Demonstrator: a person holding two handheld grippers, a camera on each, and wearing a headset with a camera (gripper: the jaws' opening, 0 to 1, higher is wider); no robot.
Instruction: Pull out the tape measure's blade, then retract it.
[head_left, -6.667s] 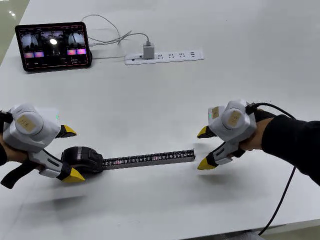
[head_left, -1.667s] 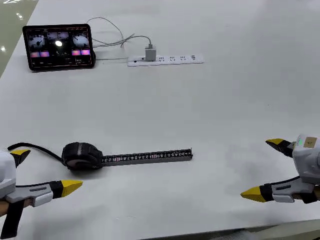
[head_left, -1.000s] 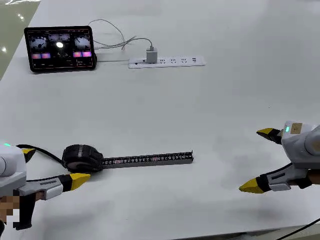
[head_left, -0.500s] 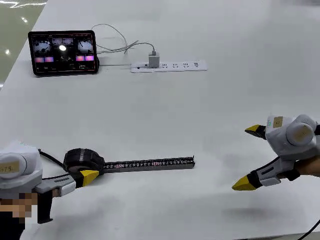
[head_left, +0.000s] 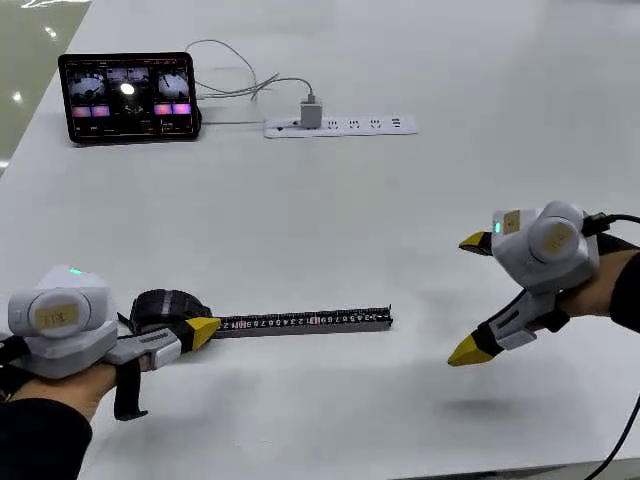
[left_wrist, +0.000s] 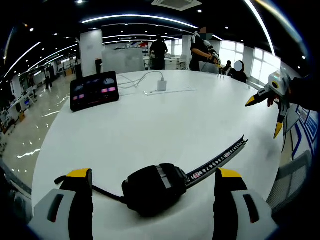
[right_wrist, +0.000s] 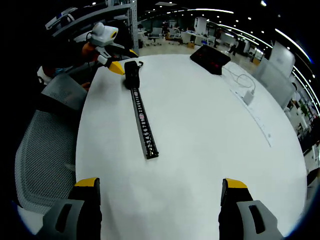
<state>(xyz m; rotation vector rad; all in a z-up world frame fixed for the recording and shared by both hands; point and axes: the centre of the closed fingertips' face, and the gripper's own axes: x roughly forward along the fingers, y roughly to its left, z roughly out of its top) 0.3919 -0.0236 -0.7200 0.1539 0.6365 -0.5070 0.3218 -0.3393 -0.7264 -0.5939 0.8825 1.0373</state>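
Blade's out: black round tape measure case (head_left: 165, 308) sits at the left of the white tabletop (head_left: 400, 200). Its black numbered blade (head_left: 305, 321) lies flat, long axis running rightward to the hooked end (head_left: 388, 318). The left tool (left_wrist: 154, 173) straddles the case, jaws wide, a gap on each side, gripping nothing. The right tool (head_left: 467, 297) hovers well right of the hooked end, jaws spread, empty. We'd say left is nearer for the retract. Far back sit a dark tablet (head_left: 128, 95) and a white power strip (head_left: 345, 126); nothing's in the way.
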